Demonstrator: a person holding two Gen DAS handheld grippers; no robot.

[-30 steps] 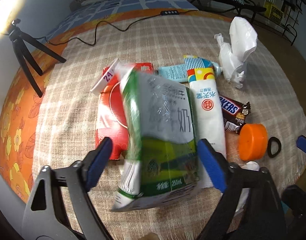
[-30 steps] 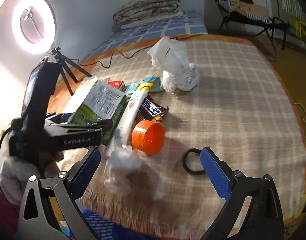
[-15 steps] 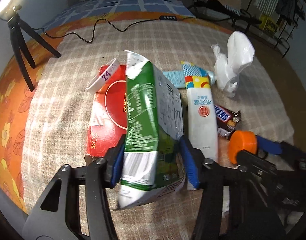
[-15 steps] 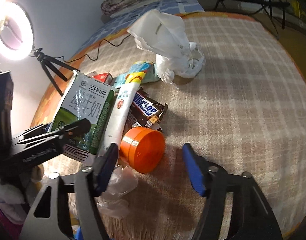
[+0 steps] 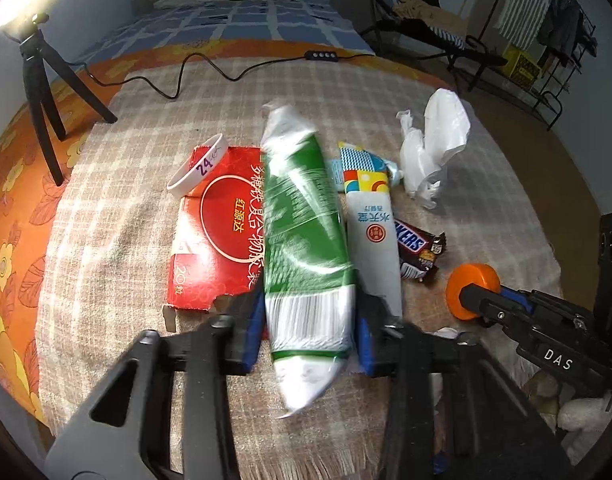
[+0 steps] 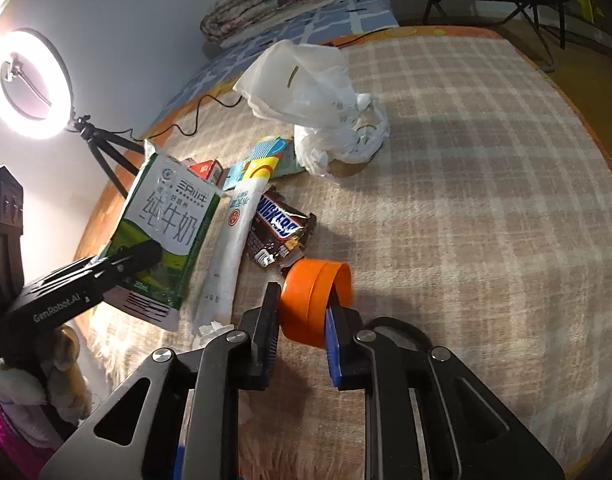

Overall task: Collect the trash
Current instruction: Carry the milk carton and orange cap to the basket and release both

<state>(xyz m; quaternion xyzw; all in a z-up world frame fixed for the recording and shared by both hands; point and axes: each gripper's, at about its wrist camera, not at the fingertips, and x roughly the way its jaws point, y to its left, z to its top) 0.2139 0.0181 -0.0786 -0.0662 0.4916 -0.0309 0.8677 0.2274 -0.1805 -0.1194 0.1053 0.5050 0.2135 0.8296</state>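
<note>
The left hand-held gripper (image 5: 308, 336) has its jaws closing on a green and white milk carton (image 5: 306, 240), the pads pressing both sides of its lower end. In the right wrist view the carton's white face reads "纯牛奶" with "250mL" near the bottom, and the gripper arm crossing it bears "GenRobot.AI". The right hand-held gripper (image 6: 302, 330) has its jaws closing on the wall of an orange cap (image 6: 316, 300) lying on its side; the left wrist view shows "DAS" on that gripper's body.

Beside the carton lies a flat red box (image 5: 216, 236) with "红源达" in a circle and "20" at one corner, seen whole only in the left wrist view. A white wristband (image 5: 198, 166) marked "24" rests on its far corner. On the carton's other side lie a long white tube (image 5: 374, 240) with a red round logo, then a Snickers wrapper (image 6: 280, 226). A crumpled white plastic bag (image 6: 318, 108) sits farther back.

Everything rests on a beige plaid cloth (image 6: 486, 208) over an orange flowered cover. Only the right wrist view shows the lit ring light (image 6: 28, 84) on its tripod. Behind are a blue checked bed with folded quilts and a folding chair.
</note>
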